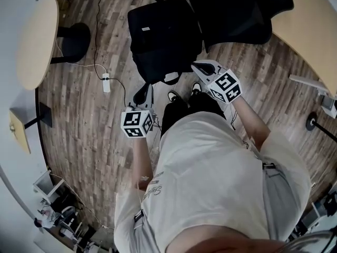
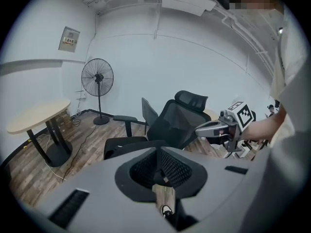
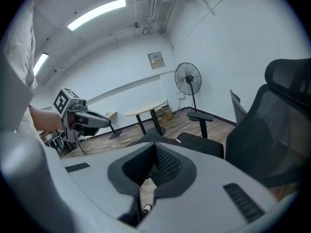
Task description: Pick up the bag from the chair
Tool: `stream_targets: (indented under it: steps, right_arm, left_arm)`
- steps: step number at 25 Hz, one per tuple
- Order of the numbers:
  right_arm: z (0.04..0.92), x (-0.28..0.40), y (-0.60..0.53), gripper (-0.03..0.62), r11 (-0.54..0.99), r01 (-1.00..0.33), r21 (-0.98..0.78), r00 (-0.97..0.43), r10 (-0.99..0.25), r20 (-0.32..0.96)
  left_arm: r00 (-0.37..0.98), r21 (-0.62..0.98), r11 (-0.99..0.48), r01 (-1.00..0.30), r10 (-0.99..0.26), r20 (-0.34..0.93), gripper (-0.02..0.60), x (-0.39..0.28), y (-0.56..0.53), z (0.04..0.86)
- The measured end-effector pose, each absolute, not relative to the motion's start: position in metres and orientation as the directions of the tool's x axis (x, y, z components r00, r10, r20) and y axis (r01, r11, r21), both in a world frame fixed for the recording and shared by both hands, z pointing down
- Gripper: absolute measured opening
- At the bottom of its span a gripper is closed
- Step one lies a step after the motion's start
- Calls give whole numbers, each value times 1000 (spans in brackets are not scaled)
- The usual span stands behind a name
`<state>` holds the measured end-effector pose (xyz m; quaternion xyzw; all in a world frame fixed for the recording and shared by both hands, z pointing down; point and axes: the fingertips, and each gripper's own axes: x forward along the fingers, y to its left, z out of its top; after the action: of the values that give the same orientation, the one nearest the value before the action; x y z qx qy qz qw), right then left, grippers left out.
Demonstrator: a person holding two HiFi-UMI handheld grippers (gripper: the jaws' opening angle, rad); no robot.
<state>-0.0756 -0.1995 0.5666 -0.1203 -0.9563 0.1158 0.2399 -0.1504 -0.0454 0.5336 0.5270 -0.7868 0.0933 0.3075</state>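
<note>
Both pairs of jaws are closed on nothing — the bag (image 1: 164,38) sits on the chair (image 1: 239,9) straight ahead, just beyond my tips — the right gripper (image 1: 199,66) nearer its near edge than the left gripper (image 1: 141,95).

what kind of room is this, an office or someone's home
Most likely an office or small meeting room: a black mesh office chair, a round table on a pedestal base, and a pedestal fan against bare white walls.
</note>
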Motion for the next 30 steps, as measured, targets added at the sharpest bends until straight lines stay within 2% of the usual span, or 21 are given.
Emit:
stream_targets:
  steps: [8,15,21,24,30]
  right_arm:
    - [577,-77,-190,-3,960,105,-258,-850,221,478]
    - [582,-66,-182,-3,971,-8,-239,-844,121,522]
    - [596,-51,-182,-3,974,-81,-213,-821,56,569]
    - [604,-40,-179,-3,970,-101,-223,-808,51,586]
    - [616,-39,-176,-5,967,-64,-248,-796,101,596]
  left_arm:
    - [-194,225,374,-899,-804,562,32,-168,-29,550]
    - [-123,228,293,-928,-823,555,32,-191,-9,555]
    - [-7,276,193,-942,-829,559,34,-193,1,575]
    - [41,371,183,-910,-853,521,34,-190,0,573]
    - [81,338,122,-933,-846,528,34,-186,-4,572]
